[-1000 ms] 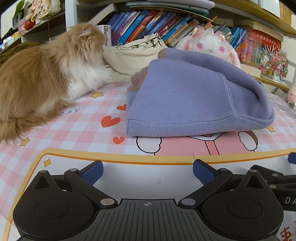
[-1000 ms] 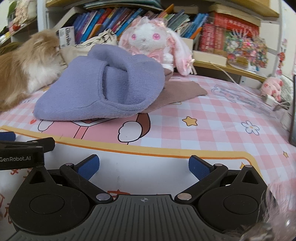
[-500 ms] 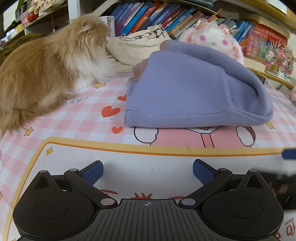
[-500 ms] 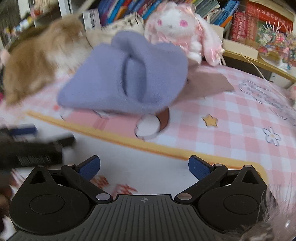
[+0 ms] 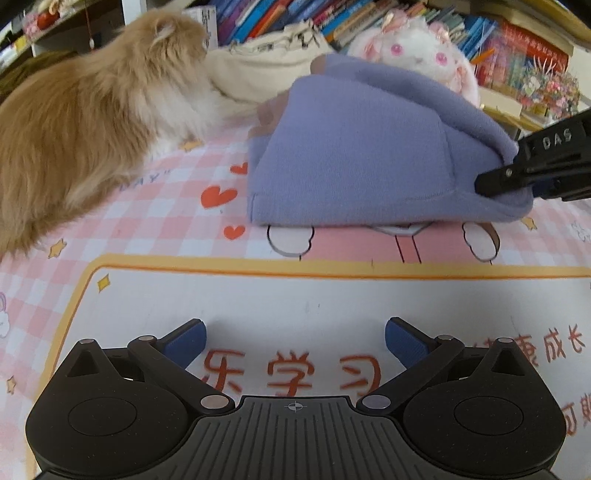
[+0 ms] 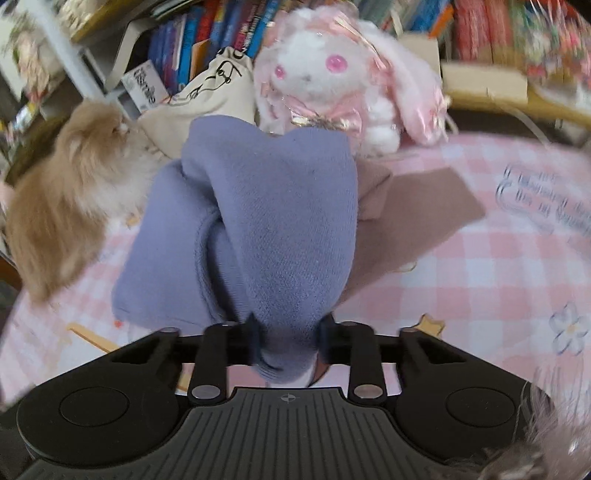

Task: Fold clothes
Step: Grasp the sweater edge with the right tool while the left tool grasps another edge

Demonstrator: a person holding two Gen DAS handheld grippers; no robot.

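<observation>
As the right gripper (image 6: 286, 341) closes on the near end of the lilac garment (image 6: 258, 229), its blue pads are pinching a thick roll of fleece, and that is the first worry: a bite on the bulky outer layer alone could let the inner layers slide free once it lifts. Over on the other side the left gripper (image 5: 293, 345) hangs wide open with nothing between its fingers, well short of the cloth, so for now the far end has no support and the bundle may sag or unroll. Then there is the cat (image 5: 92, 122), settled just beside the garment's left edge; any wide sweep of fabric could brush it, or a paw could catch the cloth. Under the garment a brown piece of fabric (image 6: 417, 210) pokes out to the right, and it may get dragged along. All this sits on a table (image 5: 332, 295) covered with a pink checked cartoon mat. Behind it a plush rabbit (image 6: 332, 77) and a cream drawstring bag (image 5: 266, 70) lean against packed bookshelves (image 5: 266, 22), so there's little room at the back
</observation>
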